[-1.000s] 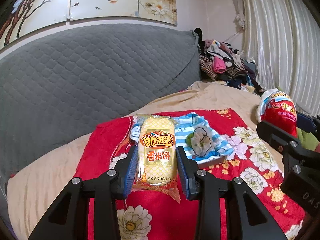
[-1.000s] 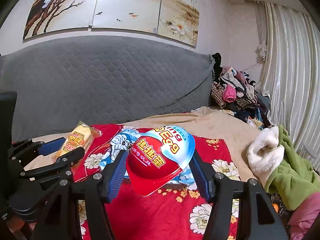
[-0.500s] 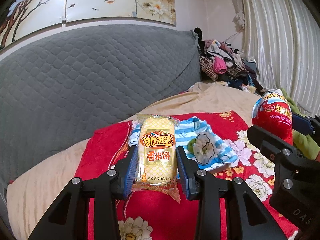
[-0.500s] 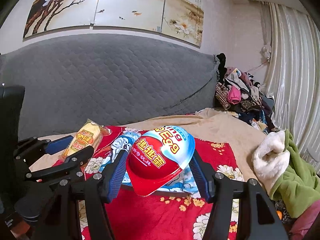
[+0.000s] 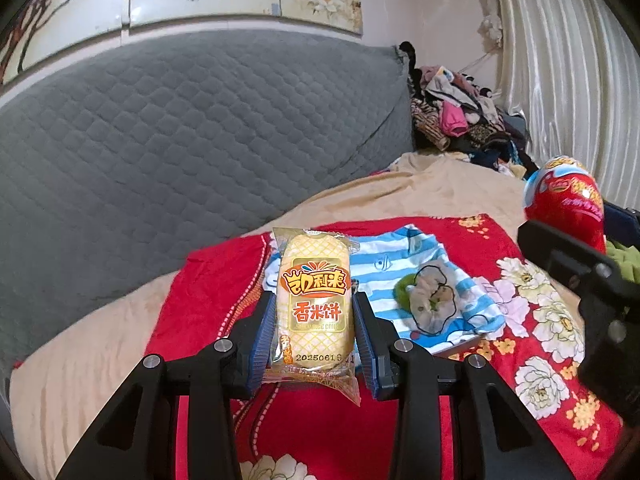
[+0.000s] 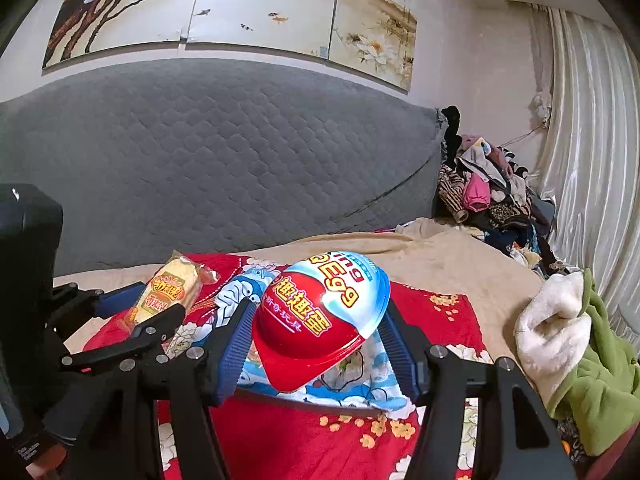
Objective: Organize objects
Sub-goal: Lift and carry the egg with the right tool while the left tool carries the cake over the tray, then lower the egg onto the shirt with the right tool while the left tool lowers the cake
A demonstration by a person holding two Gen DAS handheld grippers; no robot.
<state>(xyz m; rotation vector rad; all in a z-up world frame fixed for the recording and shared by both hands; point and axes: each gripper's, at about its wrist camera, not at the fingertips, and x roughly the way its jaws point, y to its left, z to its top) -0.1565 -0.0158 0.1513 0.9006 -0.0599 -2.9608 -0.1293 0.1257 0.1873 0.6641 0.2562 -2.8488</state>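
Since a second ago we have lifted both grippers: the red floral blanket [image 5: 480, 248] sits lower in both views, and in the left view the toy egg [image 5: 568, 200] has risen higher against the curtain [image 5: 568, 60].

Our left gripper [image 5: 314, 334] is clenched on the rice cracker packet [image 5: 314, 304]. Its blue ribbed pads [image 5: 264, 336] press the packet's two long sides, with only the packet's width between them. The packet stands upright, label toward the camera, its crimped bottom edge hanging below the pads and its top well above them, clear of the blanket.

Our right gripper [image 6: 316, 344] is spread wider and grips the toy egg [image 6: 320, 316], a red and white-blue plastic shell with printed lettering. The pads [image 6: 236, 344] touch its left and right flanks; the egg is tilted, its red end toward the camera and lower. It is held in the air above the striped cartoon cloth [image 6: 360, 384], which lies flat on the blanket.

In the right view the left gripper [image 6: 156, 312] appears just to the left with its packet [image 6: 168, 288]. A grey quilted headboard [image 6: 224, 160] stands behind, a clothes pile [image 6: 488, 192] lies in the far corner, and a green and cream garment [image 6: 580, 340] lies to the right.
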